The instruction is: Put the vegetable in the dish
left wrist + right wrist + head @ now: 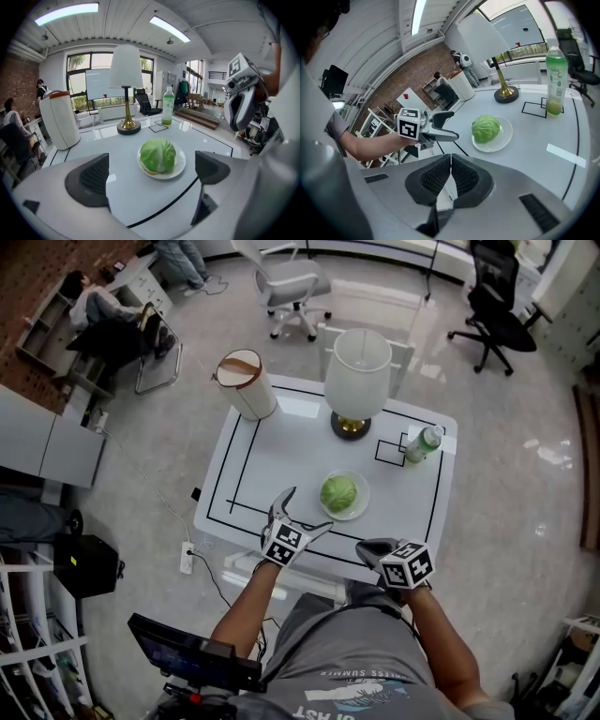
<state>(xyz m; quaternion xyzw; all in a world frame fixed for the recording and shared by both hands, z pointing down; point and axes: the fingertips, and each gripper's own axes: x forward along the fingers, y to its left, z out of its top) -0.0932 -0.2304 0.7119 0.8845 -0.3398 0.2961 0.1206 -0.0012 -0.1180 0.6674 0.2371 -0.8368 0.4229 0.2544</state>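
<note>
1. Two grippers sit in my hands at the near edge of the white tabletop with black lines. My left gripper has its fingers spread wide, with only bare tabletop between them.
2. My right gripper has its fingers clenched pad against pad, with nothing held between them.
3. The round green cabbage lies in the white round dish, which sits on the near half of the tabletop. It is just ahead of my left gripper and not touching it.
4. Farther back stands a white-shaded lamp on a brass base. To its right, a clear plastic bottle of green drink stands upright at a small black-outlined square. At the far left corner stands a white cylinder with a brown band.
</note>
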